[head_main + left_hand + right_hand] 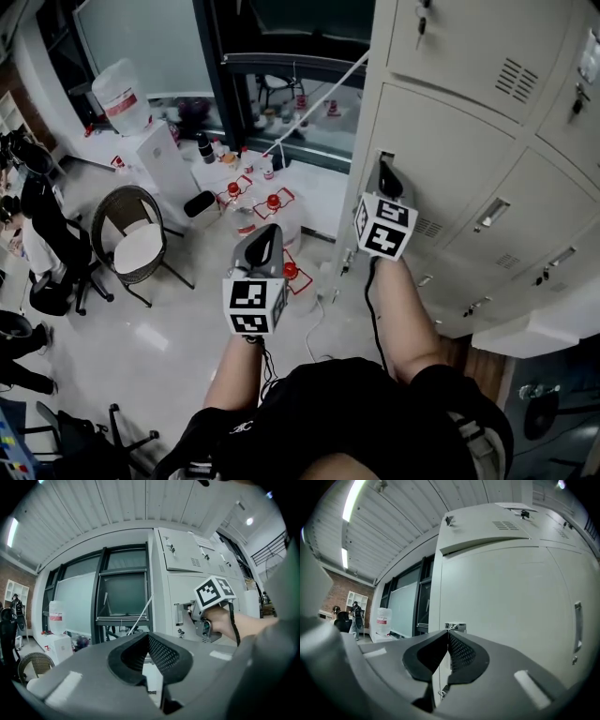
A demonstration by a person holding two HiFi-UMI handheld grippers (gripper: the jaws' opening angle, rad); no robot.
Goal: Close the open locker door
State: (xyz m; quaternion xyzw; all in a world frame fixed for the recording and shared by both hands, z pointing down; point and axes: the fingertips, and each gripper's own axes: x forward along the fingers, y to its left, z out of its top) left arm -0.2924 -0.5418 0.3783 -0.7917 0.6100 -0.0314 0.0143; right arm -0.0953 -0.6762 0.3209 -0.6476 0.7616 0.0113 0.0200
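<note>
Where the locker door (441, 155) sits: middle row of the pale grey locker bank (469, 37), in the column nearest the window. Its face looks level with the doors round it, and whether it is latched cannot be told.
Right gripper (387, 171): raised to the left edge of that door, with its marker cube turned toward the head camera. The jaws are pressed together tip to tip with nothing between the pads.
Metal latch tab (455, 626): on the door's edge, just past the right gripper's tips. Whether the tips touch it cannot be told.
Left gripper (266, 232): lower and further left, apart from the lockers and above the floor. The jaws are closed tip to tip and empty.
Vent slots (428, 228): on the door's face, just right of the right gripper's cube.
White cord (314, 103): slants from the window side up toward the locker bank's top corner.
Red-capped bottles (273, 202): standing on the floor below the window, beyond the left gripper.
Round chair (139, 248): dark frame and white seat, left of the bottles.
Water jug (120, 94): on a white dispenser (159, 159), behind the chair.
Seated person (37, 234): at the left edge of the head view, well apart from the lockers.
</note>
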